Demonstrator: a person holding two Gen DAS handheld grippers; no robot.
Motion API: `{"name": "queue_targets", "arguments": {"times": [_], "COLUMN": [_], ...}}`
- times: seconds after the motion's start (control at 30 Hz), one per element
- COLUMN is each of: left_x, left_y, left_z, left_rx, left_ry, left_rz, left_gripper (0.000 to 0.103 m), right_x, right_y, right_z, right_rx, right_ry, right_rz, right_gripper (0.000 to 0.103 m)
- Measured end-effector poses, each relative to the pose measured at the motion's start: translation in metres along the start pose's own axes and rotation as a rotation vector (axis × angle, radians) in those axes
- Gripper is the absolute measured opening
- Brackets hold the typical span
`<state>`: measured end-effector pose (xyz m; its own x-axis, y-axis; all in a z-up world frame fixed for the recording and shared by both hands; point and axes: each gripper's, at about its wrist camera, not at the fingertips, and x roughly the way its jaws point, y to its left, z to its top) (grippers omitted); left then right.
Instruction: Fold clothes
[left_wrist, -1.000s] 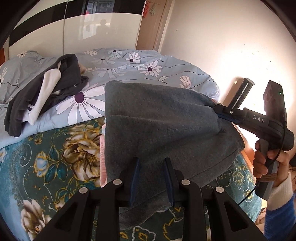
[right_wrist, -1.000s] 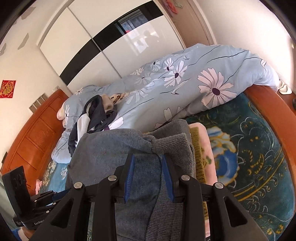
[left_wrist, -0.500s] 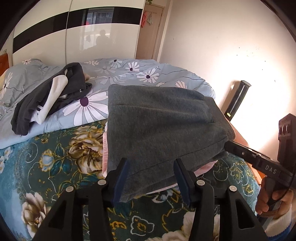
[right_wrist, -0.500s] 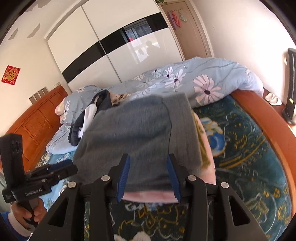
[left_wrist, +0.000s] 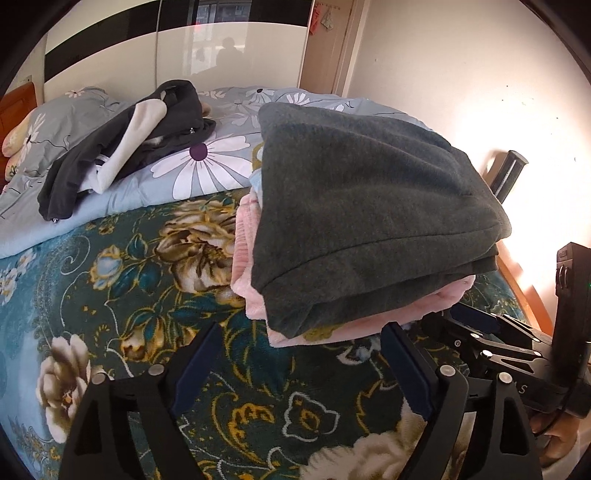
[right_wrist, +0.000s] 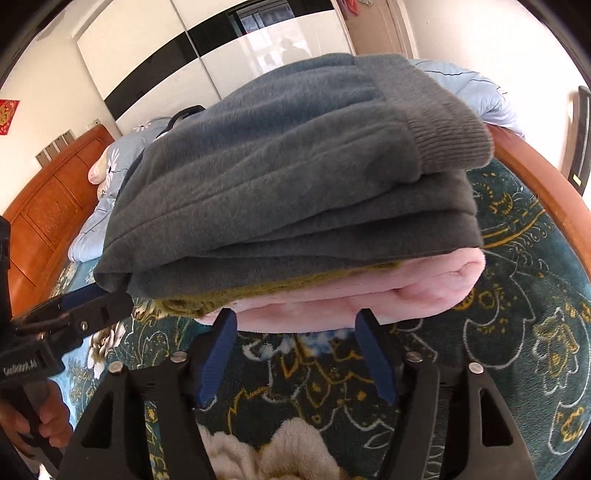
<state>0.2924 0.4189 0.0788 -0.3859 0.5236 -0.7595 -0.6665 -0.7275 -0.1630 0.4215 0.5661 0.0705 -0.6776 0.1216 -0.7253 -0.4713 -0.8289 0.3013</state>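
A folded dark grey garment (left_wrist: 362, 218) lies on top of a stack with folded pink clothes (left_wrist: 251, 273) on the floral blanket. It fills the right wrist view (right_wrist: 280, 177) above the pink layers (right_wrist: 388, 291). My left gripper (left_wrist: 299, 365) is open and empty, just short of the stack's near corner. My right gripper (right_wrist: 295, 354) is open and empty, low in front of the stack's side. Each gripper shows in the other's view, the right one (left_wrist: 491, 328) and the left one (right_wrist: 81, 306).
A heap of black and white clothes (left_wrist: 125, 144) lies on the pale blue daisy duvet (left_wrist: 207, 170) at the back. The teal floral blanket (left_wrist: 122, 295) covers the near bed. A wooden headboard (right_wrist: 48, 206) and bed edge (right_wrist: 543, 184) border it.
Both grippers let go of the grey garment, opened wide and drew back and down from the stack. The garment now rests folded on the pink clothes.
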Motion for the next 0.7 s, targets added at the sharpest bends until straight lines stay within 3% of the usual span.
{"name": "queue_targets", "arguments": {"times": [0.03, 0.13, 0.2, 0.23, 0.57, 0.7], "left_x": [0.001, 0.001, 0.003, 0.004, 0.005, 0.003], "left_y": [0.002, 0.005, 0.004, 0.004, 0.003, 0.004], "left_z": [-0.001, -0.004, -0.005, -0.006, -0.012, -0.013], "left_rx": [-0.003, -0.012, -0.008, -0.003, 0.004, -0.017], "left_ry": [0.0, -0.004, 0.003, 0.007, 0.025, 0.021], "left_rz": [0.003, -0.001, 0.008, 0.013, 0.01, -0.011], "left_gripper": [0.103, 0.103, 0.103, 0.103, 0.103, 0.103], "right_x": [0.003, 0.011, 0.016, 0.017, 0.021, 0.02], "right_y": [0.002, 0.009, 0.014, 0.014, 0.013, 0.012], "right_z": [0.0, -0.001, -0.002, -0.002, 0.001, 0.003], "right_rx": [-0.002, -0.009, -0.013, -0.009, 0.035, 0.05], "right_ry": [0.004, 0.016, 0.023, 0.022, 0.008, -0.009], "right_rz": [-0.005, -0.021, -0.031, -0.034, -0.059, -0.077], "right_gripper": [0.069, 0.072, 0.086, 0.088, 0.103, 0.103]}}
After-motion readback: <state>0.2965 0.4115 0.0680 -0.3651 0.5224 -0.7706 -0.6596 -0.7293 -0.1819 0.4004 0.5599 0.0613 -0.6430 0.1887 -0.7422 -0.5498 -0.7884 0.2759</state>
